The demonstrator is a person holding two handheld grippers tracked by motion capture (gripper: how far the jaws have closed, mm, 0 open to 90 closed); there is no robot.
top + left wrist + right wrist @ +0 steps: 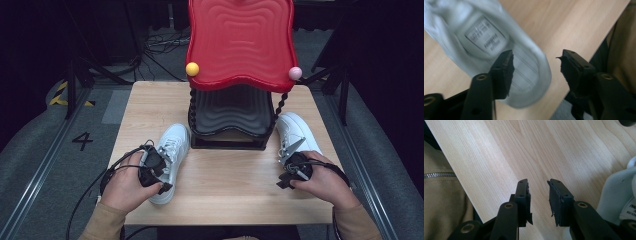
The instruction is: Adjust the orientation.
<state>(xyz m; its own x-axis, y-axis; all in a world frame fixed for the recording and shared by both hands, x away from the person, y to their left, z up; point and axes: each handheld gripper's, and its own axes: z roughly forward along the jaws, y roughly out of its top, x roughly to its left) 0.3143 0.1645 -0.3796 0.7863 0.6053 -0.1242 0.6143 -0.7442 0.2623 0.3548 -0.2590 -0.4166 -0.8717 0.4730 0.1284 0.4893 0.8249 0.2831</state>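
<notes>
Two white sneakers lie on the wooden table (pixel 225 190). The left sneaker (pixel 174 150) points away from me. My left gripper (pixel 161 182) hovers at its heel, open. In the left gripper view, one jaw is over the insole of this sneaker (pixel 486 37) and the other is outside the heel rim, with the left gripper (pixel 535 56) straddling that rim. The right sneaker (pixel 295 131) lies beside the rack. My right gripper (pixel 284 181) is just in front of its heel, over bare wood. It is open with nothing between its jaws (pixel 537 182), and that sneaker (pixel 621 192) is at the right edge.
A rack with a red wavy top shelf (pixel 240 40) and a black lower shelf (pixel 230 112) stands at the table's back middle. It has a yellow ball (pixel 192 69) and a pink ball (pixel 295 73) on its corners. A tan jacket (pixel 444 195) is past the near edge.
</notes>
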